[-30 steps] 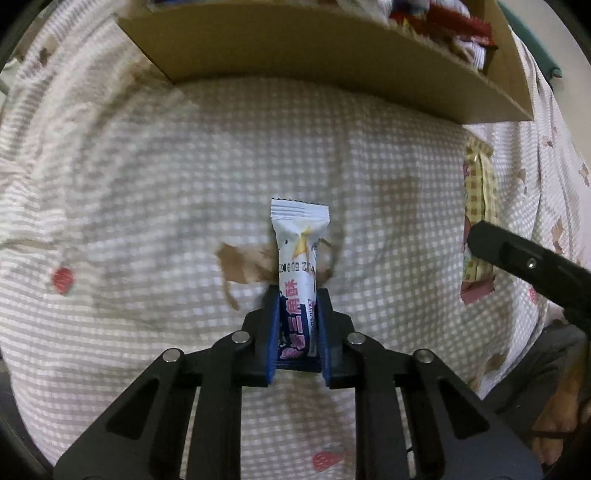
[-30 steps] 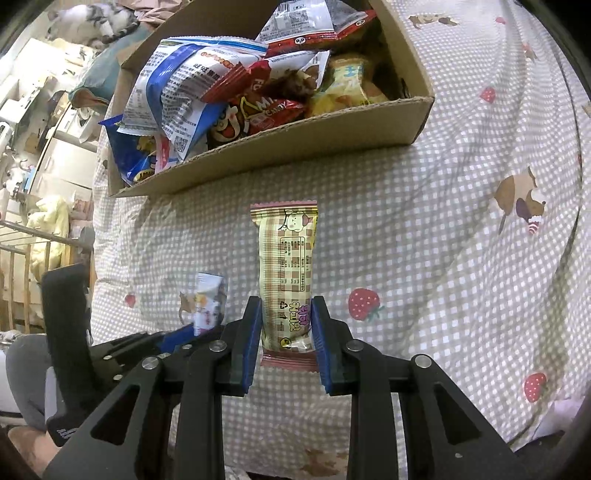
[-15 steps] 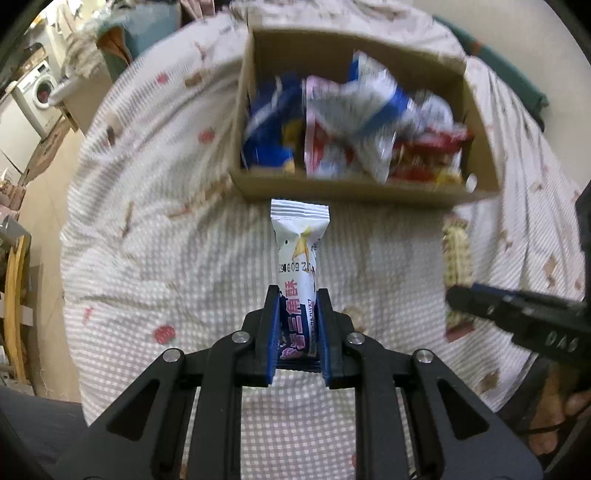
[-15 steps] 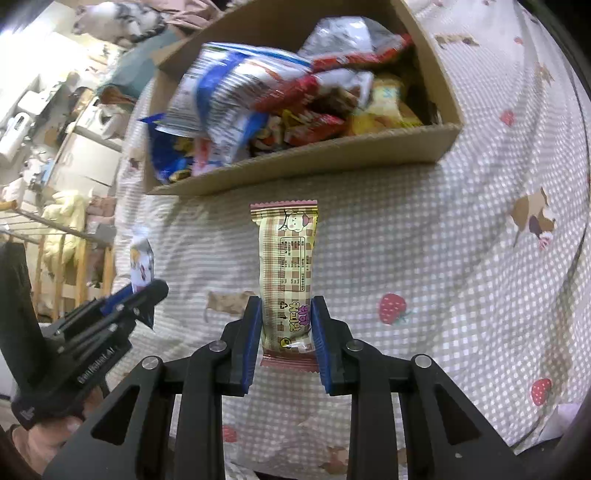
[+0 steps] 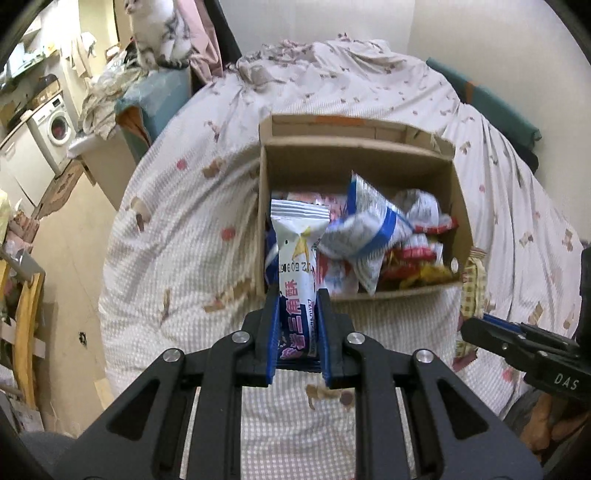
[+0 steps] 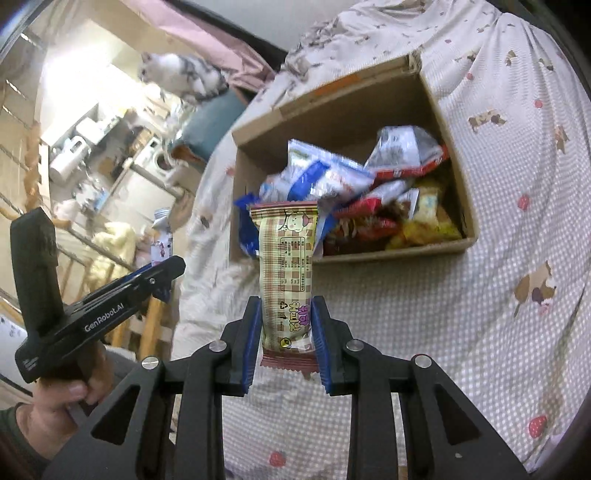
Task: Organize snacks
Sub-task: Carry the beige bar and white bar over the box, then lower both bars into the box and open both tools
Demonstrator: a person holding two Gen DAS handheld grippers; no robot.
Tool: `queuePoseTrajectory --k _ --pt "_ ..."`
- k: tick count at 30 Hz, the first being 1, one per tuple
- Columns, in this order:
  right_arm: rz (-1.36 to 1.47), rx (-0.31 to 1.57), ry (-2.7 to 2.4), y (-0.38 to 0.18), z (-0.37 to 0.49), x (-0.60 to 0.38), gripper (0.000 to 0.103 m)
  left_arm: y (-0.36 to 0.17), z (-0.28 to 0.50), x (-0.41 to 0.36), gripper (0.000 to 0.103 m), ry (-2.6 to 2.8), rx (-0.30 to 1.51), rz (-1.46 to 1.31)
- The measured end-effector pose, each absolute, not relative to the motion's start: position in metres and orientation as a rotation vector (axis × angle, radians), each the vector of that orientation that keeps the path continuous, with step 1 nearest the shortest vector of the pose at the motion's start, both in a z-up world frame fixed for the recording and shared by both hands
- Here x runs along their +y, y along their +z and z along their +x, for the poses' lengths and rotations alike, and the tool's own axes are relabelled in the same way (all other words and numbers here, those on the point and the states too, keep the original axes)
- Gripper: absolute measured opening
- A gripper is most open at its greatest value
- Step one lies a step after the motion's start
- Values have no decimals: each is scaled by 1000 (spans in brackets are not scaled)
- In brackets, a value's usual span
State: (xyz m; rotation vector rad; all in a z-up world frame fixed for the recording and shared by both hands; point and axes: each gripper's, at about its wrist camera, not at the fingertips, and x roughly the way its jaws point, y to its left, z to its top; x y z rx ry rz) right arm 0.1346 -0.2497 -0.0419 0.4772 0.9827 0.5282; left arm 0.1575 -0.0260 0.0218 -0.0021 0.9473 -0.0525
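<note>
My left gripper is shut on a white snack bar with a yellow star and pink lettering, held upright above the bed in front of the cardboard box. My right gripper is shut on a beige checked snack bar with a cartoon face, also raised before the cardboard box. The box holds several snack bags, blue-white, red and yellow. The right gripper's fingers show at the right of the left wrist view with the beige bar. The left gripper shows at the left in the right wrist view.
The box stands on a bed with a checked cover printed with strawberries and dogs. A cat sits on furniture at the back left. A washing machine and a wooden frame stand by the floor on the left. A hand holds the left gripper.
Both grippers have risen and tilted up with their bars still gripped. The box, first seen only by its near wall, now shows its whole inside, and the room behind has come into view.
</note>
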Motion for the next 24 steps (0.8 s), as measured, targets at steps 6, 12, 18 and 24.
queuePoseTrajectory --k 6,12,18,24 --pt "541 889 504 -20 160 -276 28 37 179 -32 15 -79 917 -9" --pt "583 890 458 -24 188 -292 28 42 204 -40 15 -85 913 -6" --pt "557 912 432 -31 213 -290 28 32 227 -56 15 -91 929 23" --pt "555 939 428 -43 232 -287 28 10 254 -64 15 -76 979 35"
